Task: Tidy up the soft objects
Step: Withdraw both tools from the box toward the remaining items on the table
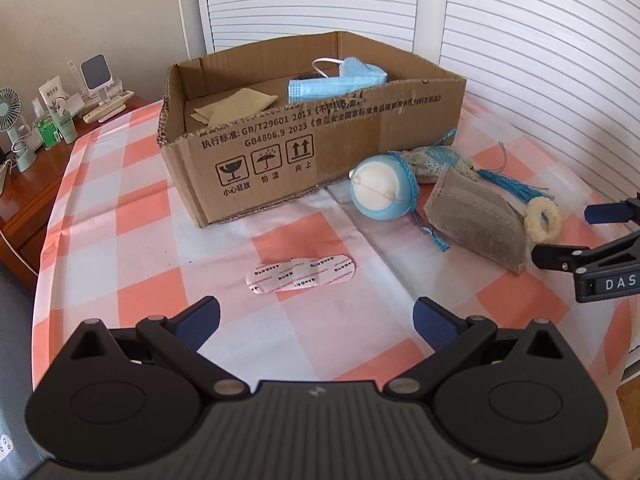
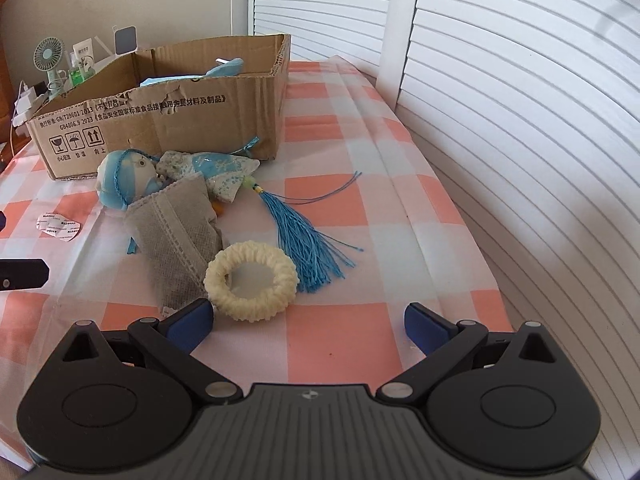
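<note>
A cardboard box (image 1: 320,148) (image 2: 160,120) stands on the checked cloth and holds a blue face mask (image 1: 340,82) and a tan cloth (image 1: 234,110). Beside it lie a blue and white ball (image 1: 380,190) (image 2: 120,176), a patterned sachet with a blue tassel (image 2: 304,236), a grey pouch (image 1: 476,220) (image 2: 176,240) and a cream knitted ring (image 1: 543,216) (image 2: 251,281). A flat plaster packet (image 1: 302,274) (image 2: 58,226) lies just ahead of my left gripper (image 1: 316,322), which is open and empty. My right gripper (image 2: 308,322) (image 1: 568,234) is open, its left finger close to the ring.
A wooden side table (image 1: 24,192) at the left carries a small fan (image 1: 10,114), bottles and a phone stand. White slatted doors (image 2: 520,100) run along the back and right. The tablecloth (image 1: 120,200) edge drops off at the left and right.
</note>
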A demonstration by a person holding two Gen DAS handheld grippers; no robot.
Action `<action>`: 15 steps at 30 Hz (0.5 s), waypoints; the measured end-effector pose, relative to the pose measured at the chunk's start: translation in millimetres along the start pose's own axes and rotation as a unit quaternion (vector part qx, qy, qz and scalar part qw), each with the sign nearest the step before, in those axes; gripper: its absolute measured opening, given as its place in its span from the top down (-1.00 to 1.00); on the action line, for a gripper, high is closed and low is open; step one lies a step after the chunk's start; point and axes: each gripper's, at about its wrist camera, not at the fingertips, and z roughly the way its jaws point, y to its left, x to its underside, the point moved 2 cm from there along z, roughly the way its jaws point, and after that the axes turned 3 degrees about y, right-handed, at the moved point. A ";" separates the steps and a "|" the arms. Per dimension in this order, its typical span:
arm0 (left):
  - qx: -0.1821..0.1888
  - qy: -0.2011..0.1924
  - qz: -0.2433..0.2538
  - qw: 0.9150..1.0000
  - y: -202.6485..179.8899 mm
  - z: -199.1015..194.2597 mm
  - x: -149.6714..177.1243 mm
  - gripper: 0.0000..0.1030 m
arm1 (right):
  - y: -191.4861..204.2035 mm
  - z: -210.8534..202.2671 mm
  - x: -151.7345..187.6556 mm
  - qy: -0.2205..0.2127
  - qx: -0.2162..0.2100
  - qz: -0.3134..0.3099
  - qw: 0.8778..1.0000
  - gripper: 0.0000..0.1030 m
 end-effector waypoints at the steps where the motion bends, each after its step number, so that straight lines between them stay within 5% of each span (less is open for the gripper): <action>1: 0.000 0.003 -0.001 1.000 0.9 2.7 0.5 -0.99 | 0.6 -0.6 0.1 0.000 -0.001 -0.004 1.000 -1.00; 15: 0.006 -0.010 -0.028 1.000 14.0 21.8 -1.7 -0.99 | 12.1 -6.5 6.5 -0.020 -0.043 -0.056 0.997 -1.00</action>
